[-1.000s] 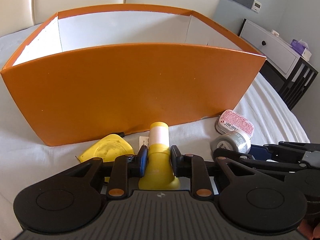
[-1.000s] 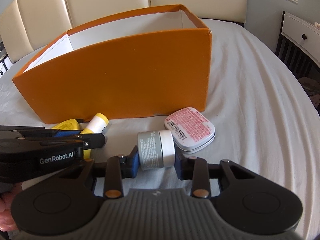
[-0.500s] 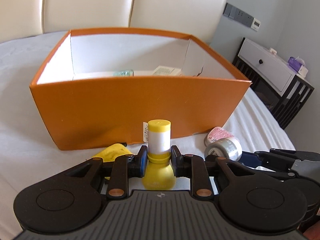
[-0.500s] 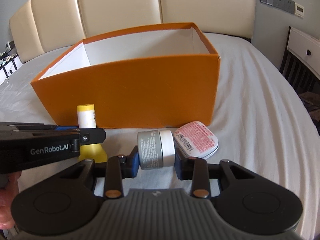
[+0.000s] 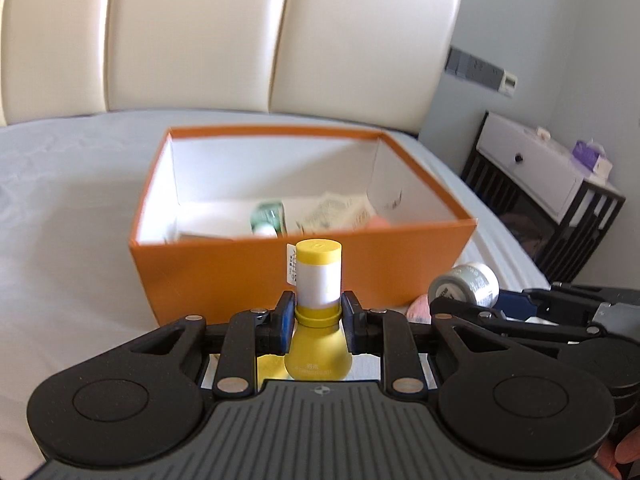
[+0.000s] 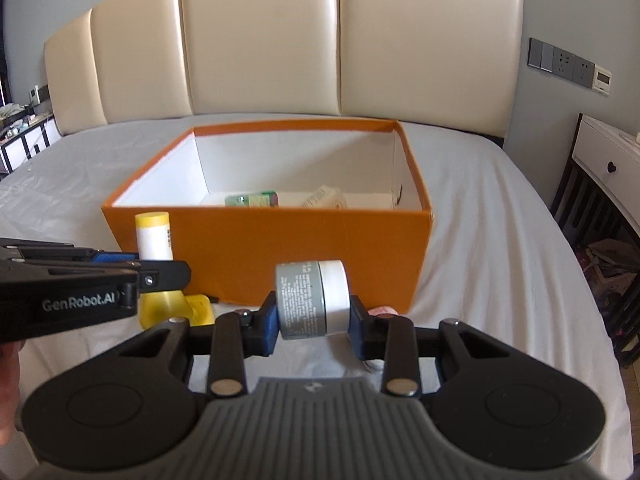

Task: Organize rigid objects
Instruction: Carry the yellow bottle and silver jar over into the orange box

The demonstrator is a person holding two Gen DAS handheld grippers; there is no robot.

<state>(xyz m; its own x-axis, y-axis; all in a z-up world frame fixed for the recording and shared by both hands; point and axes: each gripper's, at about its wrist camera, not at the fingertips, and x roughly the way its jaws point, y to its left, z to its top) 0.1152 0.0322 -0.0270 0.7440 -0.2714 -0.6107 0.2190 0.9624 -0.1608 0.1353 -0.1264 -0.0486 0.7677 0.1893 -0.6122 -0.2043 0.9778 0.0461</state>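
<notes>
The left claw [image 5: 318, 322] is clamped on the neck of a yellow bottle [image 5: 318, 280], which stands upright between the pads, its cap toward 12 o'clock in the left wrist view. The right claw [image 6: 312, 322] grips a grey jar with a white lid [image 6: 312, 299] lying sideways, pinched end to end. Both are held off the bed [image 6: 500, 240], short of the near wall of the orange box [image 6: 304, 240], which sits at 12 o'clock and already holds a green item and a paper packet. The likeliest trouble is either object clipping that near wall if carried forward too low, or the jar twisting loose, since it appears held only by its flat ends. The claws sit side by side, close enough to knock together. Both point forward and tilt downward toward the box.
</notes>
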